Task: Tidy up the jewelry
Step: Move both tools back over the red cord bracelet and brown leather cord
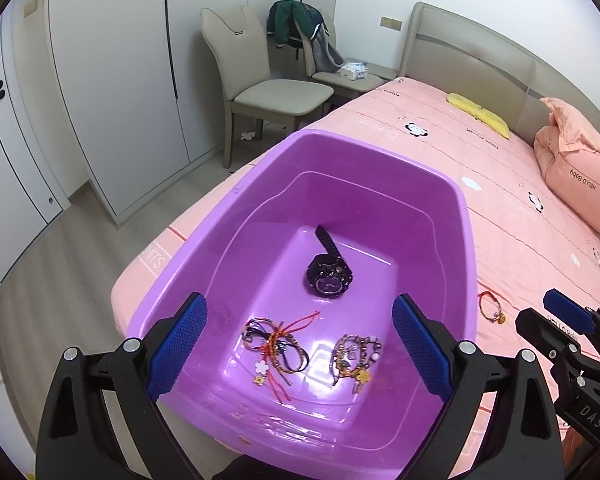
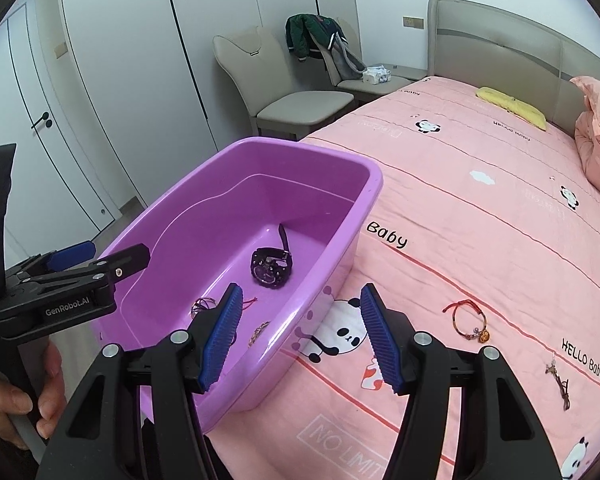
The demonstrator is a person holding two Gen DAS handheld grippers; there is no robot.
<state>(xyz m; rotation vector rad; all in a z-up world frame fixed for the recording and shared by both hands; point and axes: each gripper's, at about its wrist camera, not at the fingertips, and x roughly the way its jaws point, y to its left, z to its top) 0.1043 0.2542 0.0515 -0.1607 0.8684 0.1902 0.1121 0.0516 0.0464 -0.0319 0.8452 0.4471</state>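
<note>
Left gripper (image 1: 300,344) fingers wide, empty, over the tub (image 1: 466,216); watch (image 1: 329,276) ahead, bracelets (image 1: 276,348) between them. Right gripper (image 2: 300,336) fingers wide, empty; red bracelet (image 2: 466,318) on bed (image 2: 480,216) just right.

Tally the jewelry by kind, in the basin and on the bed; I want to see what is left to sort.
Wristwatch, black, in the purple basin: 1
Bracelet bundles in the basin, red-and-dark cord bundle and beaded bundle; single pieces cannot be counted: 2
Red cord bracelet on the pink bedspread: 1
Small brown cord charm on the bedspread: 1
Total: 5
</note>
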